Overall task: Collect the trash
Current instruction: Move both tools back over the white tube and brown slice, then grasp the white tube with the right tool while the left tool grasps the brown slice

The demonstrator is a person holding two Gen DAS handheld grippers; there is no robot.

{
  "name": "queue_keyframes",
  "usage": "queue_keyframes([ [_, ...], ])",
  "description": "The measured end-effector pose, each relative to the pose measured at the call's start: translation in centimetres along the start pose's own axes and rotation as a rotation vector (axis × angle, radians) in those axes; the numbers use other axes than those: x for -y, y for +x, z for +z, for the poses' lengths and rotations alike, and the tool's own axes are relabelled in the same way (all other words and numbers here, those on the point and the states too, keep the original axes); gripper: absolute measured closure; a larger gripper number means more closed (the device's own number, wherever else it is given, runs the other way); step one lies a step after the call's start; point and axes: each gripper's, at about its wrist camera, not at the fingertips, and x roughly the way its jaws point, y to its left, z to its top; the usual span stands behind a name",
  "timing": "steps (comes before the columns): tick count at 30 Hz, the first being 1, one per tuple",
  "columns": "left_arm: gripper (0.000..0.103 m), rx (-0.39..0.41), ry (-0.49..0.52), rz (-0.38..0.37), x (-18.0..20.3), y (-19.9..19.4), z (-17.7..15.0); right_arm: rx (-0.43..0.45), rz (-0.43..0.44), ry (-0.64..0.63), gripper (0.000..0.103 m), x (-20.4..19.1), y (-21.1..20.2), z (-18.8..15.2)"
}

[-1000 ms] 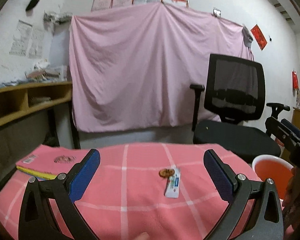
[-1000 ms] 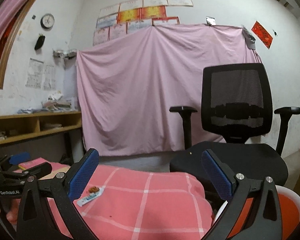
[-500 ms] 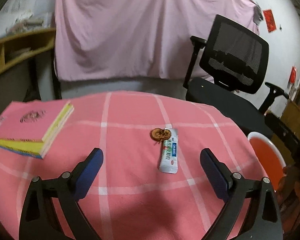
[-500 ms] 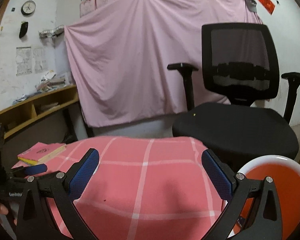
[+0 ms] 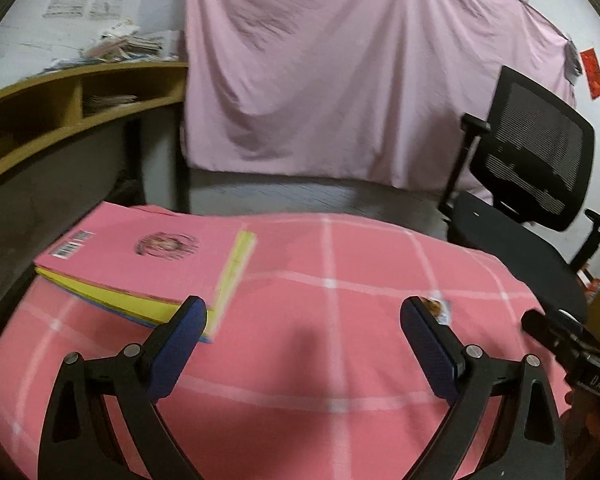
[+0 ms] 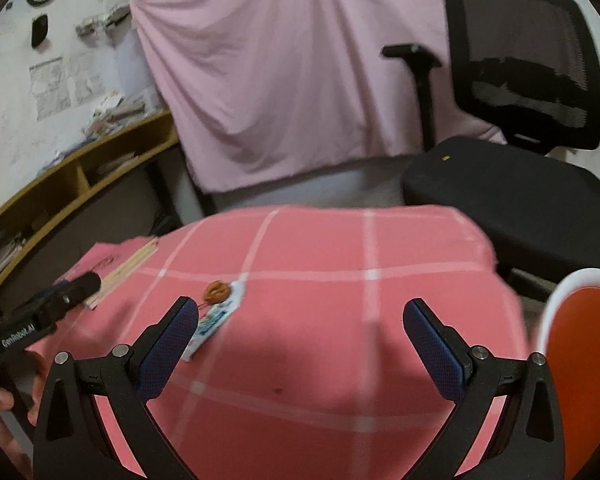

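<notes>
Pink checked cloth covers the tabletop (image 6: 319, 248). At lower left of my right view lie a small white-and-blue plastic wrapper (image 6: 216, 322) and a brown crumpled scrap (image 6: 218, 291), touching. Both look light, flimsy and slippery; I'd pinch the wrapper across its middle. My right gripper (image 6: 300, 316) and left gripper (image 5: 301, 318) are both spread wide, empty.

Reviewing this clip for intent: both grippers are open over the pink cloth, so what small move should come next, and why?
Probably shift the right gripper left and down toward the white wrapper beside the brown scrap. Its jaws stand open and empty, the wrapper lies just past its left finger, and the orange bin waits at its right. The left gripper faces mostly the pink book.
</notes>
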Motion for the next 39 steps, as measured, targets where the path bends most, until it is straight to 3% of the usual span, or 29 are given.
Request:
queue_keyframes([
  [4, 0.008, -0.010, -0.031, 0.000, -1.5, 0.3, -0.1, -0.047, 0.021, -0.033, 0.008, -1.9, 1.5, -0.2],
  [6, 0.008, -0.023, -0.054, -0.017, -2.1, 0.4, -0.1, -0.069, 0.023, -0.065, 0.024, -2.9, 2.1, -0.2],
  [7, 0.008, -0.025, -0.069, -0.022, -2.4, 0.3, -0.1, -0.080, 0.032, -0.076, 0.026, -3.4, 2.4, -0.2],
  [11, 0.008, -0.029, -0.089, -0.030, -3.2, -0.2, 0.1, -0.135, 0.055, -0.120, 0.027, -5.1, 3.9, -0.5],
  [16, 0.008, -0.035, -0.104, -0.044, -3.3, -0.3, 0.2, -0.188, -0.030, -0.188, 0.032, -6.3, 5.3, -0.8],
  [19, 0.008, -0.033, -0.089, -0.051, -2.7, -0.3, 0.2, -0.194, -0.069, -0.222, 0.044, -6.4, 5.2, -0.9],
  [22, 0.008, -0.046, -0.060, -0.074, -1.8, -0.2, 0.1, -0.197, -0.058, -0.234, 0.060, -5.5, 4.9, -0.9],
  [24, 0.008, -0.058, -0.033, -0.087, -1.0, -0.1, -0.1, -0.194, -0.053, -0.236, 0.076, -4.5, 4.6, -0.9],
  [27, 0.010, -0.075, 0.011, -0.107, 0.3, 0.5, -0.3, -0.192, -0.016, -0.200, 0.086, -3.0, 4.1, -0.7],
  [32, 0.016, -0.100, 0.039, -0.154, 1.5, 1.5, -0.3, -0.179, -0.025, -0.172, 0.088, -1.4, 3.4, -0.4],
  [35, 0.019, -0.108, 0.040, -0.220, 2.6, 2.3, 0.2, -0.170, -0.039, -0.131, 0.088, 0.3, 2.7, -0.4],
  [39, 0.031, -0.136, 0.104, -0.245, 5.0, 3.7, 0.4, -0.162, -0.016, -0.035, 0.088, 2.6, 2.0, -0.5],
])
